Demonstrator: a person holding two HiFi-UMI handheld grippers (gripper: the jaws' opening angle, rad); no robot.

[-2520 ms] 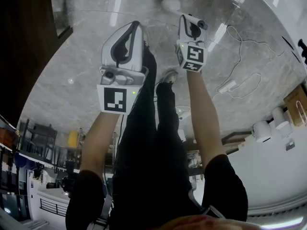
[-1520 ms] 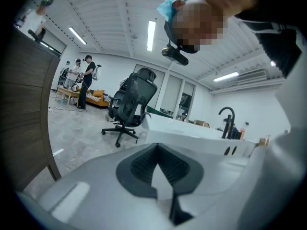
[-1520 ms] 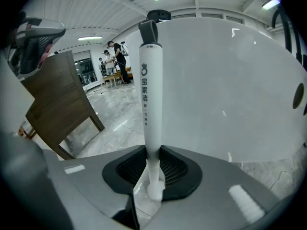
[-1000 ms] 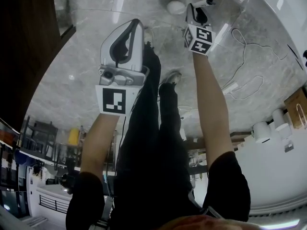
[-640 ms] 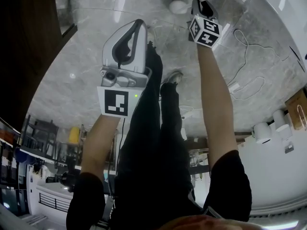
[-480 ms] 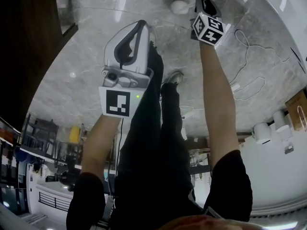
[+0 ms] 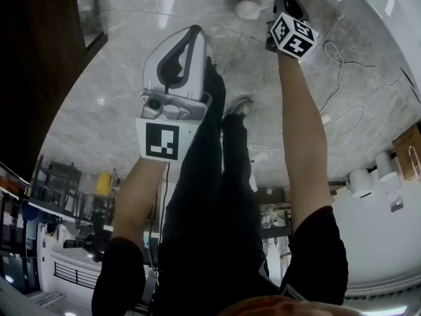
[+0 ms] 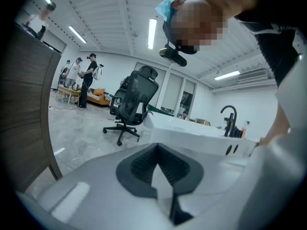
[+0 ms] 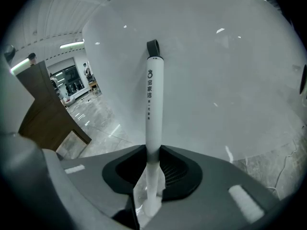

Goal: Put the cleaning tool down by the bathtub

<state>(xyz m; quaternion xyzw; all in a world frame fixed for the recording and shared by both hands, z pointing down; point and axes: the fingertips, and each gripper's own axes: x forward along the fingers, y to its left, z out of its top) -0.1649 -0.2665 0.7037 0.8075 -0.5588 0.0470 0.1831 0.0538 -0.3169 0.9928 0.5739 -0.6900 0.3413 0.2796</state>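
The right gripper [image 9: 153, 153] was closed on the tool [image 9: 154, 104]. The white handle was clamped between the two dark pads [image 9: 178, 169], which were held apart only by the handle's width. The handle projected beyond the jaws toward the white wall of the bathtub [image 9: 225, 80], and a dark loop [image 9: 153, 47] was fitted at its far end. The loop was seen close to the wall; contact could not be determined. The tool was carried in the jaws and had not been set down.

In the head view, the handle was seen crossing the right gripper at the top of the frame, beside the tub. A round white object [image 7: 247, 9] was seen just left of that gripper. Whether it belonged to the tool could not be confirmed.

The left gripper [image 8: 156, 150] was held level above the grey stone floor [image 7: 112, 117]. Its jaws were brought together at the tips, with nothing between them. A black faucet [image 8: 229, 120] and an office chair [image 8: 132, 102] were seen beyond it.
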